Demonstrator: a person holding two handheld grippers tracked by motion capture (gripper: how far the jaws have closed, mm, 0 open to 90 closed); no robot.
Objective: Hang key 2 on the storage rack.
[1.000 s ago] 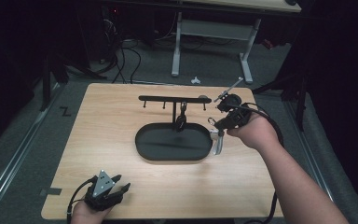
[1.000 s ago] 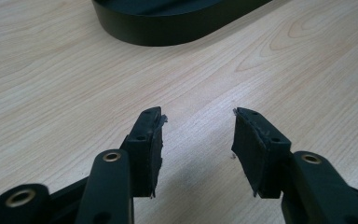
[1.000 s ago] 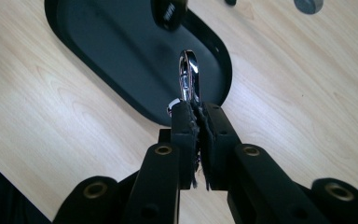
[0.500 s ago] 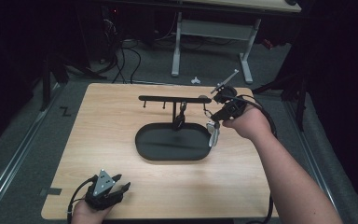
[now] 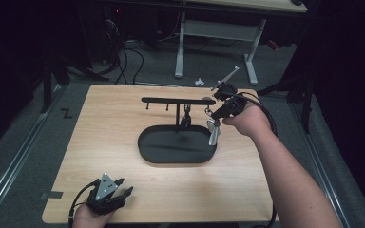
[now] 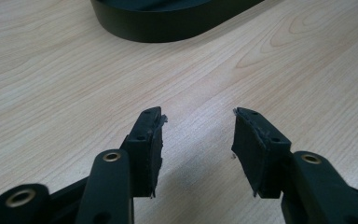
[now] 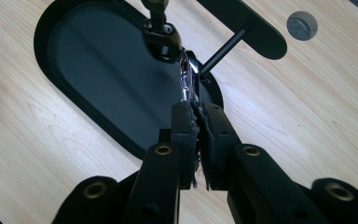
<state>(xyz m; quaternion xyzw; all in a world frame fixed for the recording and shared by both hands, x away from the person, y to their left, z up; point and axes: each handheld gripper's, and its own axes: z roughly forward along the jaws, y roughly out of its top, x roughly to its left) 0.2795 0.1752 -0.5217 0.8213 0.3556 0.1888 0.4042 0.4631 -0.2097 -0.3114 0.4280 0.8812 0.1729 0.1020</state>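
Right gripper (image 7: 198, 112) has its jaws pinched on a thin shiny utensil (image 5: 213, 132), held upright over the right end of the black oval tray (image 5: 148, 147), just under the right end of the rack bar (image 5: 171, 100). It isn't hooked on yet, as far as I can tell. One dark item (image 5: 186, 118) already hangs near the centre post. Other pegs look free. Left gripper (image 6: 196, 140) sits idle near the table's near-left corner, jaws spread, nothing between them. My read: hang-up roughly midway.
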